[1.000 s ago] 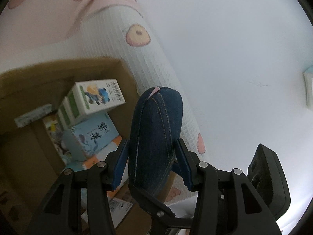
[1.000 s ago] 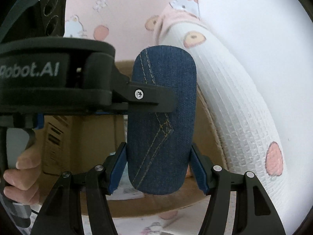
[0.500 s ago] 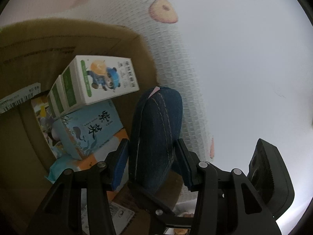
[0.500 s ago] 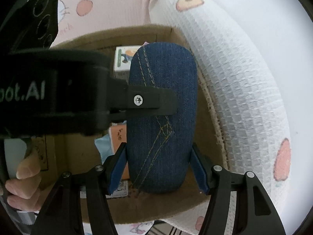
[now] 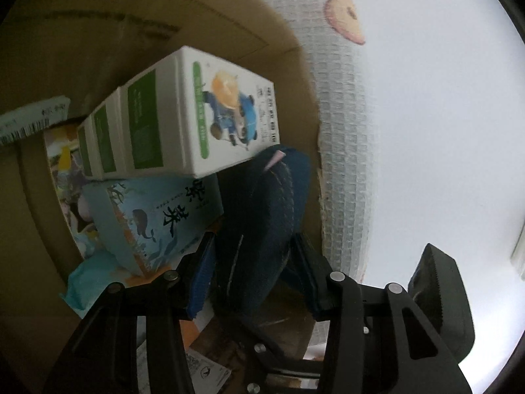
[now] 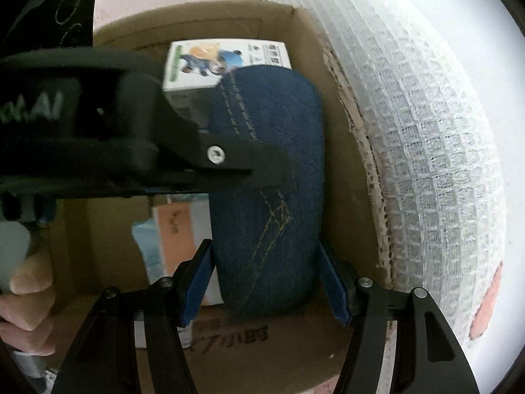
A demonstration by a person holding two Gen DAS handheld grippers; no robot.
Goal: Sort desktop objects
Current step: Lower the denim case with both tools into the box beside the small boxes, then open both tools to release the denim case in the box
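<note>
Both grippers [image 5: 252, 272] [image 6: 265, 282] pinching denim case [image 6: 269, 197], long axis pointing down into cardboard box [image 6: 229, 13].

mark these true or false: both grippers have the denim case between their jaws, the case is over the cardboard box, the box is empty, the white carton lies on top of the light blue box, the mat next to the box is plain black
1. Both the left gripper and the right gripper have the denim case between their jaws. True.
2. The case is over the cardboard box. True.
3. The box is empty. False: it already holds cartons and papers.
4. The white carton lies on top of the light blue box. True.
5. The mat next to the box is plain black. False: it is white with a waffle texture and pink prints.
</note>
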